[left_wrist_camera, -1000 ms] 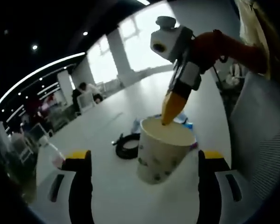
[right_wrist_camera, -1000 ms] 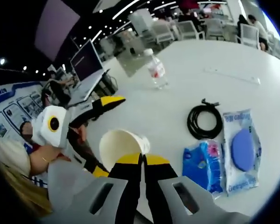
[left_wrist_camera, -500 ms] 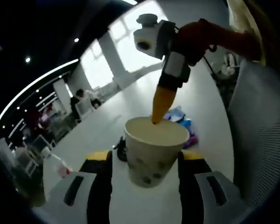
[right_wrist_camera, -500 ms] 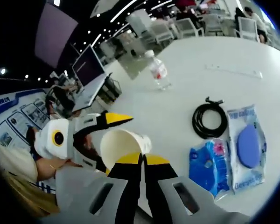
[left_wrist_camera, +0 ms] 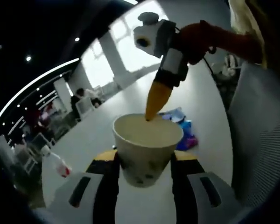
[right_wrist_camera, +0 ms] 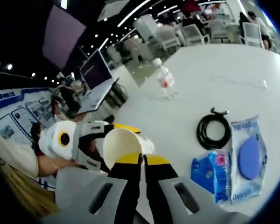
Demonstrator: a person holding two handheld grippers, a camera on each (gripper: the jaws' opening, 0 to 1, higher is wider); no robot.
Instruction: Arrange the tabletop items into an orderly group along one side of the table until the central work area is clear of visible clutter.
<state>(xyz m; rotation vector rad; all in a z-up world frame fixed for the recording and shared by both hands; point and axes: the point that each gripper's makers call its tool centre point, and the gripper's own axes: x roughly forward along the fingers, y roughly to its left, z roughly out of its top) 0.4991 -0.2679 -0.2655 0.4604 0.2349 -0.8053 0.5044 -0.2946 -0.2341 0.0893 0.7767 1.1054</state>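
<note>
left gripper view: cup (left_wrist_camera: pixel 147 149) seemingly between fingers (left_wrist_camera: pixel 107 186)

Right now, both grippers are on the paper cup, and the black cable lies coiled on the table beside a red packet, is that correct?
Nearly. The packets beside the cable are blue, not red, as the right gripper view shows. Both the left gripper and the right gripper are on the cup.

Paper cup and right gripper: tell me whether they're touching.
Touching. In the left gripper view, the right gripper's yellow tip meets the paper cup's rim; the right gripper view shows its shut jaws pinching that rim.
</note>
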